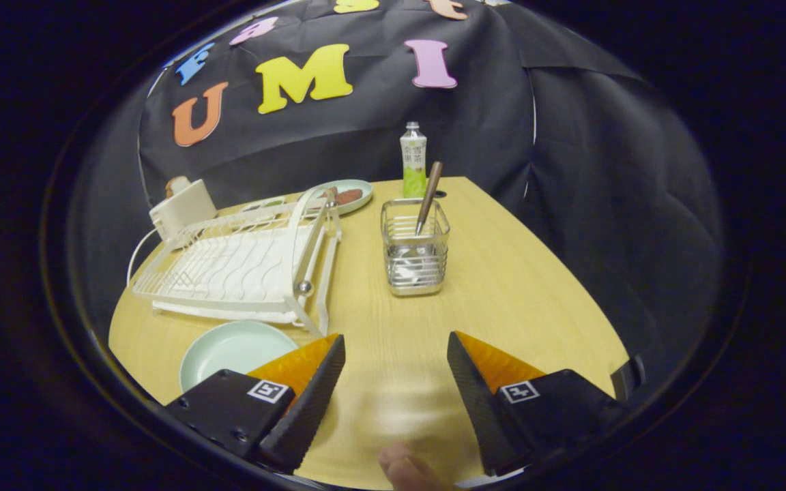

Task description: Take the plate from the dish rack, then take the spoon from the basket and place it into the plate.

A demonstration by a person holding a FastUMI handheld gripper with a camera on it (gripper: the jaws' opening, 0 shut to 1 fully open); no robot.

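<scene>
The gripper (396,351) hangs above the near part of the wooden table (502,286), its fingers spread wide with nothing between them but bare tabletop. A fingertip (403,470) of the person shows just behind the fingers.

The pale green plate (233,351) lies flat on the table near its near-left edge, just in front of the white dish rack (236,269) and partly behind the left finger. The rack fills the left side of the table. The wire basket (415,249) stands near the middle, well beyond the fingers, with the spoon (428,198) leaning upright inside it, handle up.

At the far edge stands a bottle (413,160) with a green-and-white label; its printing is too small to read. A second plate (348,194) holding food sits behind the rack, and a white toaster (181,204) occupies the far-left corner.

Open tabletop runs from the fingers to the basket and along the whole right side.
</scene>
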